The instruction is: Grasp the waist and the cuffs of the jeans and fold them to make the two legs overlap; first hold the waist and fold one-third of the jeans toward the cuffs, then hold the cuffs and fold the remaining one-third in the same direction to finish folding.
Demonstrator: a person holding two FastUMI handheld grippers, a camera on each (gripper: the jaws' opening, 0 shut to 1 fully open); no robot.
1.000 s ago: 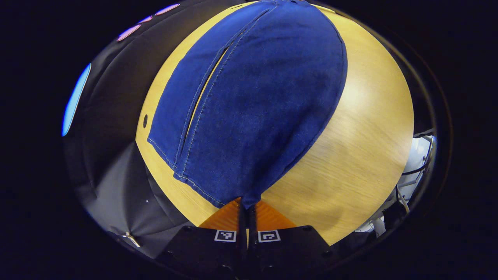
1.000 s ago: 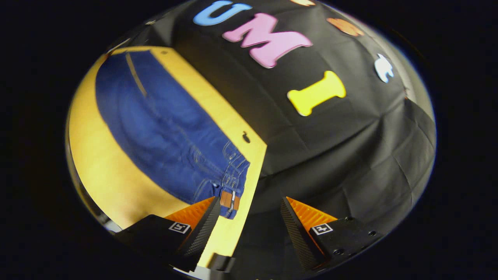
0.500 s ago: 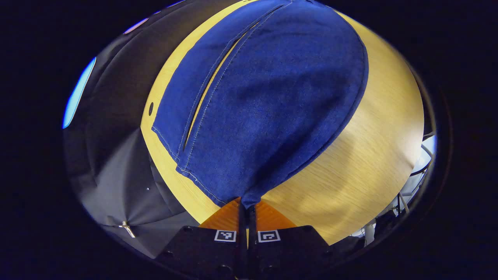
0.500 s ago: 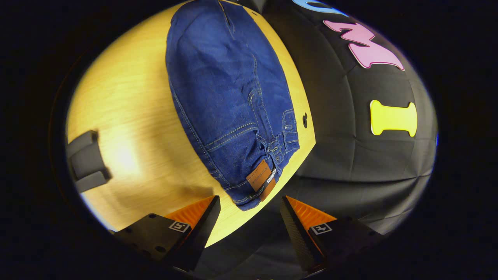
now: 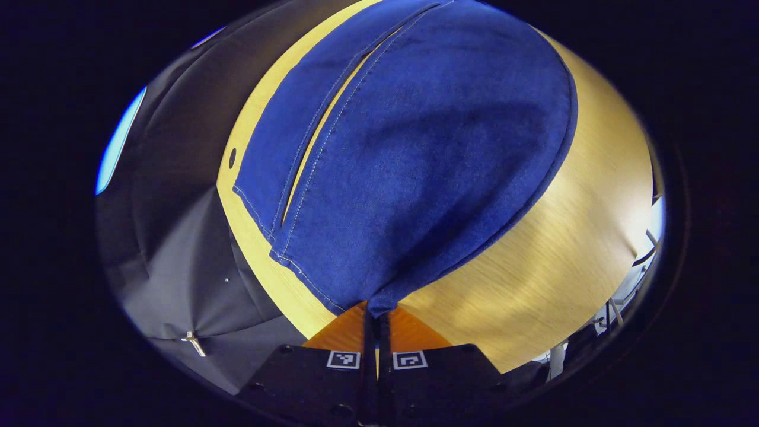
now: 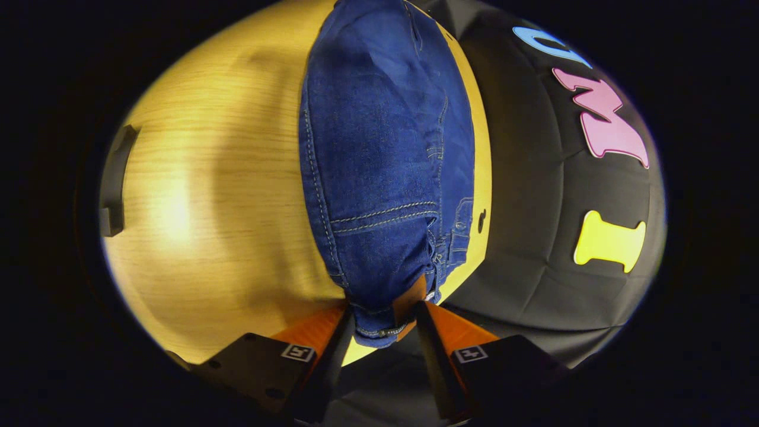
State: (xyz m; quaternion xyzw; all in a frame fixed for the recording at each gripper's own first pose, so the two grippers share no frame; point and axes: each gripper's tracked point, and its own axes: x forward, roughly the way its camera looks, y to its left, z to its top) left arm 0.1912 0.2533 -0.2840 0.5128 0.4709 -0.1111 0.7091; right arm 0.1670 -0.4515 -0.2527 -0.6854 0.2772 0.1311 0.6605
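On the wooden table (image 5: pixel 551 249), we see the jeans (image 5: pixel 415 154) laid out flat, gripped at one end and straddled at the other.
The left gripper (image 5: pixel 376 314) is clenched on the cuff (image 5: pixel 332 284) corner, lifting it slightly; the right gripper (image 6: pixel 384 323) has its fingers spread to either side of the waist (image 6: pixel 385 308) at the table's edge, not yet pressing; a brown patch (image 6: pixel 408 299) lies between them.

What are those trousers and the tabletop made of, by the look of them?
The trousers look like dark blue denim: a matte, grainy weave with pale contrast stitching. The tabletop looks like light wood or a wood-print laminate: fine straight grain with a soft sheen under the lamp.
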